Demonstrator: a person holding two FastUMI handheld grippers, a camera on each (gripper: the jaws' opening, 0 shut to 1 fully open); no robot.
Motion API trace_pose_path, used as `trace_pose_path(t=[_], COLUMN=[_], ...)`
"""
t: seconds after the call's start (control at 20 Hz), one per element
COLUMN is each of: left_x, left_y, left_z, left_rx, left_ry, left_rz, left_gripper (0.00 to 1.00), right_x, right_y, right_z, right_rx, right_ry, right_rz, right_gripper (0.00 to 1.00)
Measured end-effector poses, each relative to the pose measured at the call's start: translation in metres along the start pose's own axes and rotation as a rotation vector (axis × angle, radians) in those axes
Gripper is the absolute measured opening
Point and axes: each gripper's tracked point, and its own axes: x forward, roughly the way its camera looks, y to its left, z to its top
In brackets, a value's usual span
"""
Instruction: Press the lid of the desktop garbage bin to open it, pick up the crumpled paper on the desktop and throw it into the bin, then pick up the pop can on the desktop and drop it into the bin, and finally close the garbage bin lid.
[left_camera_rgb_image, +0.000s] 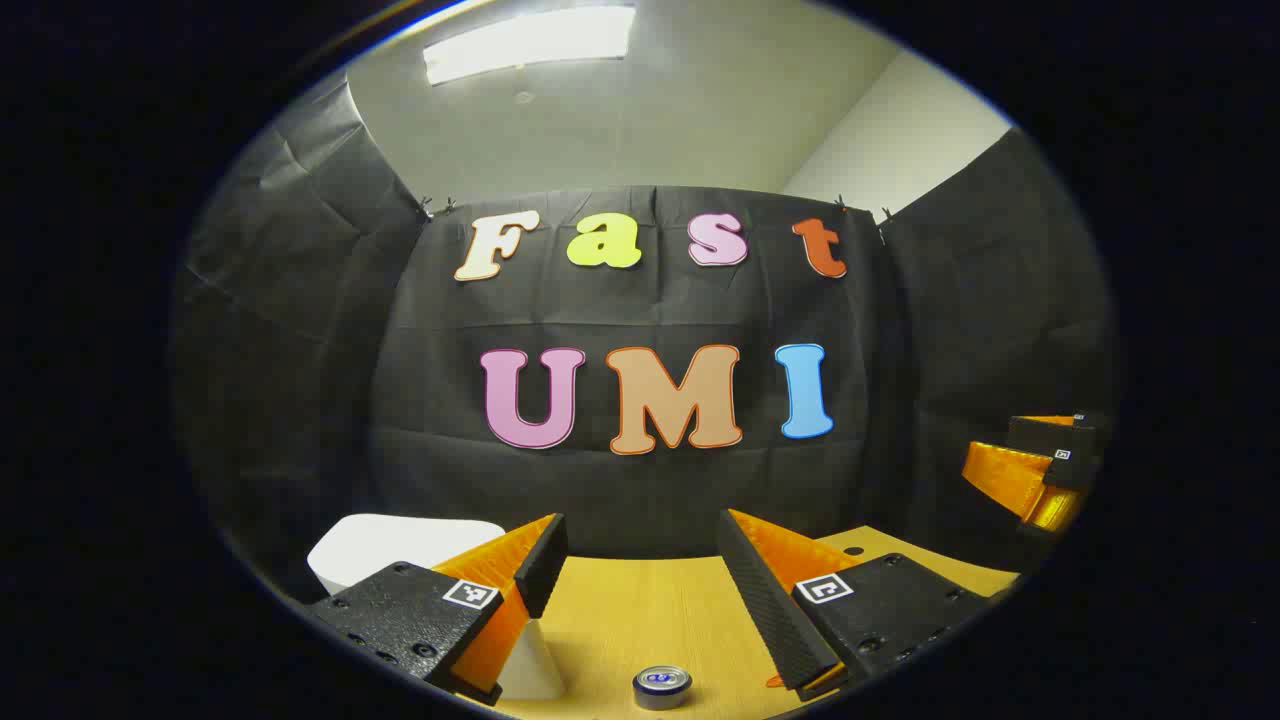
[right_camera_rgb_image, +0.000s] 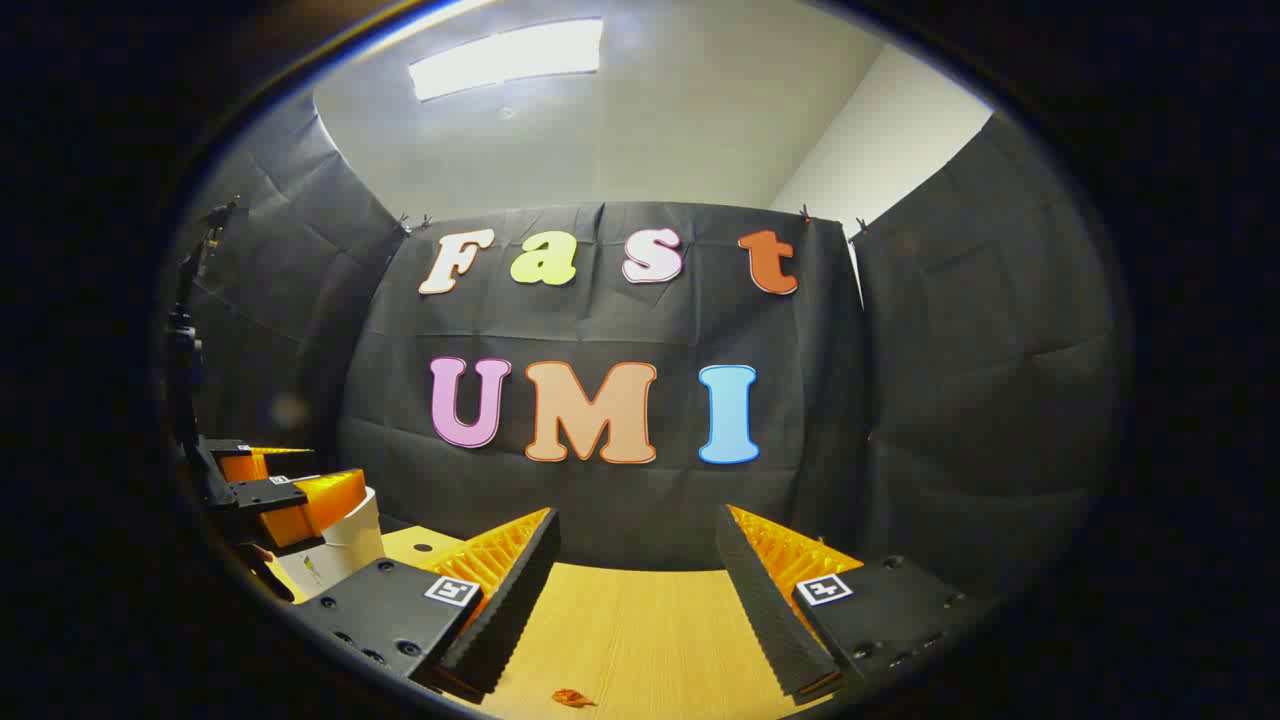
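In the left gripper view the white bin (left_camera_rgb_image: 400, 543) stands at the lower left, partly behind my left finger, its flat white top facing up. A pop can (left_camera_rgb_image: 662, 685) stands upright on the wooden table (left_camera_rgb_image: 640, 610), low between the fingers. My left gripper (left_camera_rgb_image: 645, 530) is open, held above the table with nothing between its fingers. My right gripper (right_camera_rgb_image: 635, 522) is open too, over bare table. A small orange-brown scrap (right_camera_rgb_image: 573, 697) lies on the table below it. The right gripper view has the left gripper (right_camera_rgb_image: 285, 490) at far left, in front of the bin (right_camera_rgb_image: 352, 540).
The black cloth wall closes off the back and both sides just past the table's far edge. In the left gripper view the right gripper (left_camera_rgb_image: 1040, 470) hangs at the far right, level with the table's right end. A small round hole (left_camera_rgb_image: 853, 550) marks the tabletop.
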Motion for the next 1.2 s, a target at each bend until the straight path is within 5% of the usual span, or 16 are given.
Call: trace_pose_path(t=[0.6,1.2], left_x=[0.004,-0.002], left_y=[-0.040,-0.022], left_z=[0.003,0.003], left_rx=[0.022,0.033], left_ry=[0.008,0.011], left_rz=[-0.072,-0.019], left_gripper=[0.92,0.92], right_x=[-0.011,-0.007], right_y=[-0.029,-0.012], right_z=[-0.001,-0.005], right_rx=[0.007,0.005], right_ry=[0.006,0.012], right_rz=[-0.042,0.007], right_gripper=[0.99,0.99])
